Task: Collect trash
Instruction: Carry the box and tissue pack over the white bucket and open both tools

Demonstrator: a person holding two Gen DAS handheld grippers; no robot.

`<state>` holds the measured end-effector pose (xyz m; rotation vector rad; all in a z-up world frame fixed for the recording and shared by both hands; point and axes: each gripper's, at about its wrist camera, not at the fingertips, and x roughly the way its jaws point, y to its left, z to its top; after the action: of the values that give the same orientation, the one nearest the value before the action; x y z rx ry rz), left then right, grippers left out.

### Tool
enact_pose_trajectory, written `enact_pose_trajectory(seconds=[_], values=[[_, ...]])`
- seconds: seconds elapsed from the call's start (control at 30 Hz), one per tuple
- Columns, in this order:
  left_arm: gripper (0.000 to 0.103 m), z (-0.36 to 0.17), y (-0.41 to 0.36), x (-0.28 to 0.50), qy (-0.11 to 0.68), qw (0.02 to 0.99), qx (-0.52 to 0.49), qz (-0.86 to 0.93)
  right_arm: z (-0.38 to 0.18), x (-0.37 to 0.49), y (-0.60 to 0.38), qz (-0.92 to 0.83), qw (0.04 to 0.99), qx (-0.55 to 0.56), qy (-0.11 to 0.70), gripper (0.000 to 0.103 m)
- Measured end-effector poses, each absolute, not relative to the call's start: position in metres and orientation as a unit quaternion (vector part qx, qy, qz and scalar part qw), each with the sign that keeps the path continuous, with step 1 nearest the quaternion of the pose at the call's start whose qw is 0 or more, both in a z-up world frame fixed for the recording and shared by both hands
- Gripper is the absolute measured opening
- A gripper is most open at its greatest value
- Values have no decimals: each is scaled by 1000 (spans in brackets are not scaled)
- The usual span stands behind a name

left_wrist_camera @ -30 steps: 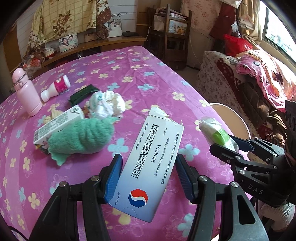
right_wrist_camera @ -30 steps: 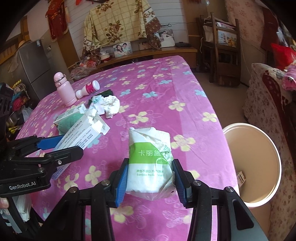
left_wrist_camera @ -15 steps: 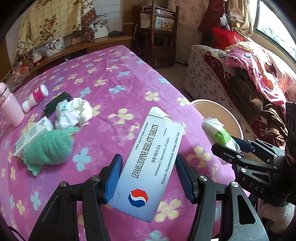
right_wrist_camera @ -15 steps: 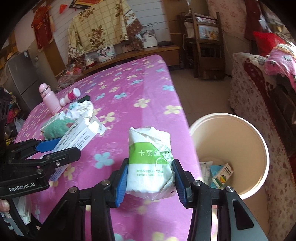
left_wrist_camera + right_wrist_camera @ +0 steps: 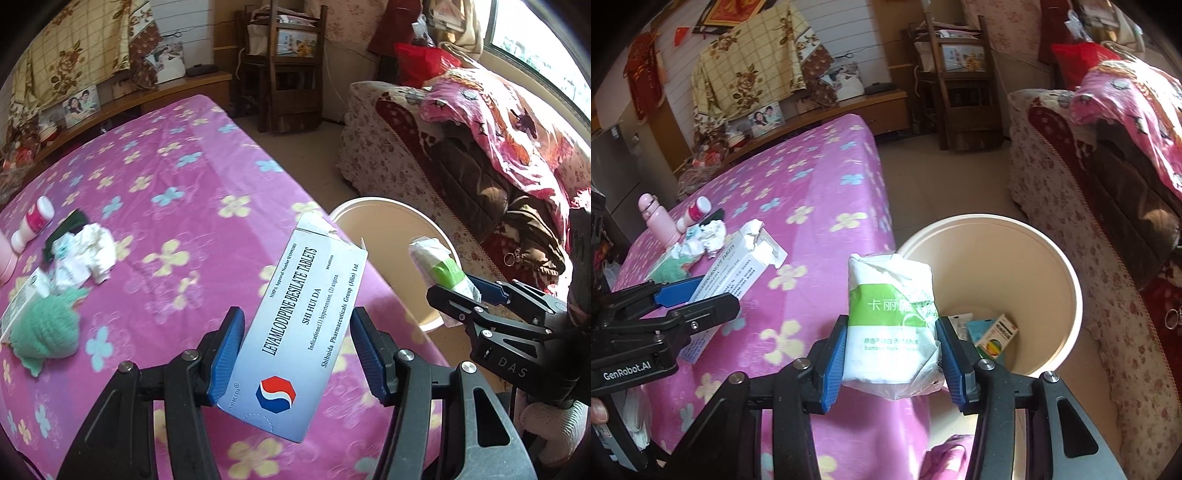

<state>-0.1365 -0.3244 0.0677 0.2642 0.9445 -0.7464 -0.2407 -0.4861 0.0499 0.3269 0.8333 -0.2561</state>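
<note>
A: Left wrist view?
B: The left gripper (image 5: 295, 350) clamps the tablet box (image 5: 295, 332) above the bedspread (image 5: 166, 184), short of the bin (image 5: 369, 206).

A: Right wrist view?
B: The right gripper (image 5: 892, 363) pinches the tissue pack (image 5: 892, 317) at the bin's rim; carrying step, next needs centring, then release.

Both claws have carried their loads off toward the tabletop's (image 5: 820, 192) right edge: the tissue pack (image 5: 892, 325) now hangs at the bin's (image 5: 1067, 266) rim, the tablet box (image 5: 299, 332) near it.
</note>
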Motion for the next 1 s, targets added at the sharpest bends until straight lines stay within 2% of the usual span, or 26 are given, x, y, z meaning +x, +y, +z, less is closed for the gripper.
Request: enact_pose_trajectory(seconds=[1.0], values=[[61, 34, -428, -127, 485, 774, 111, -390, -1, -246, -579, -198, 850, 234, 428, 50]])
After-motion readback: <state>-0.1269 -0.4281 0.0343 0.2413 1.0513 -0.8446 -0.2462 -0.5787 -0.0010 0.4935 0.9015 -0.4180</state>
